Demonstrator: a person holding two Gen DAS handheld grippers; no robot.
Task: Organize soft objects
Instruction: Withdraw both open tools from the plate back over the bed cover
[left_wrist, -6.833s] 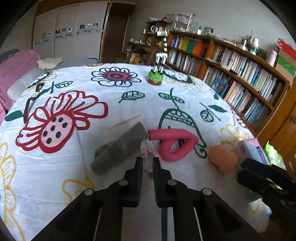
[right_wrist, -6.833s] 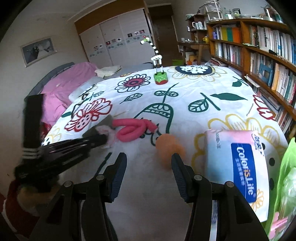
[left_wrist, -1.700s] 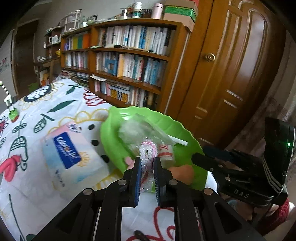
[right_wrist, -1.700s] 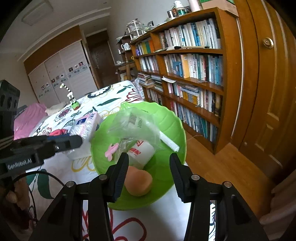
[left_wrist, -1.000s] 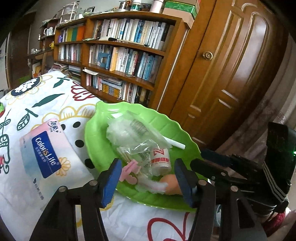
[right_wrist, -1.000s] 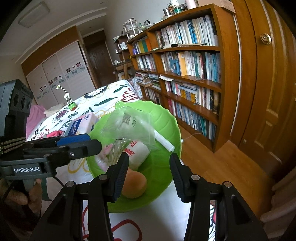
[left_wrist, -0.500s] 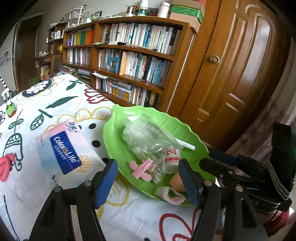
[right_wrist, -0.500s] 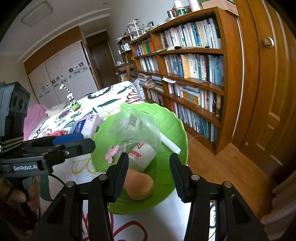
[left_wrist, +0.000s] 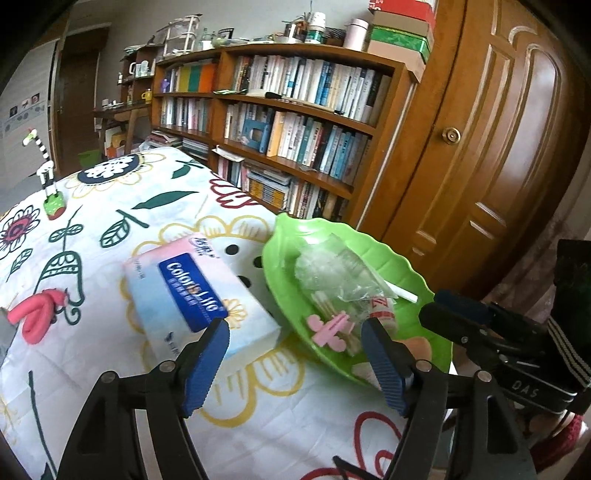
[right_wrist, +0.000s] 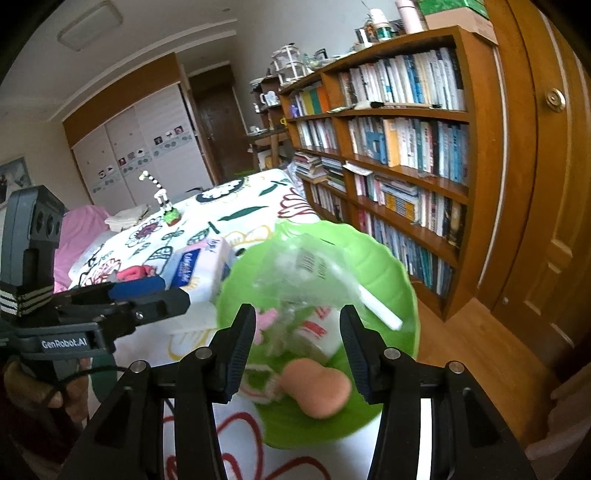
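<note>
Left-wrist view: the left gripper (left_wrist: 295, 341) hangs over the flowered white bedspread (left_wrist: 122, 206) with its blue-padded jaws spread wide and nothing between them; they have just been opening. Just ahead, at the bed's edge, sits the leaf-shaped bright green plastic dish (left_wrist: 280, 254), beside the pink-and-blue soft pack of tissues (left_wrist: 192, 295). In the dish lie a crinkled clear plastic bag (left_wrist: 332, 273), a flat pink cut-out piece (left_wrist: 330, 328), a white tube with red print (left_wrist: 382, 314) and, seen from the right-wrist view, a rounded peach-orange sponge (right_wrist: 319, 391) next to a small pink-and-white fluffy ring (right_wrist: 264, 384). The right gripper (right_wrist: 297, 350) hovers above that dish, jaws parted and clear of everything. Still out on the bedspread, well apart from the dish, is the bent pink foam roll (left_wrist: 35, 312), probably the next soft object to collect. It is judged light, squashy and springy: a firm pinch across one limb near the bend should hold, whereas a grip at a free end may let it flop or slip. The sponge would likewise compress readily and weigh almost nothing. The dish overhangs the bed's edge, so pressing on its outer rim could tip it.
</note>
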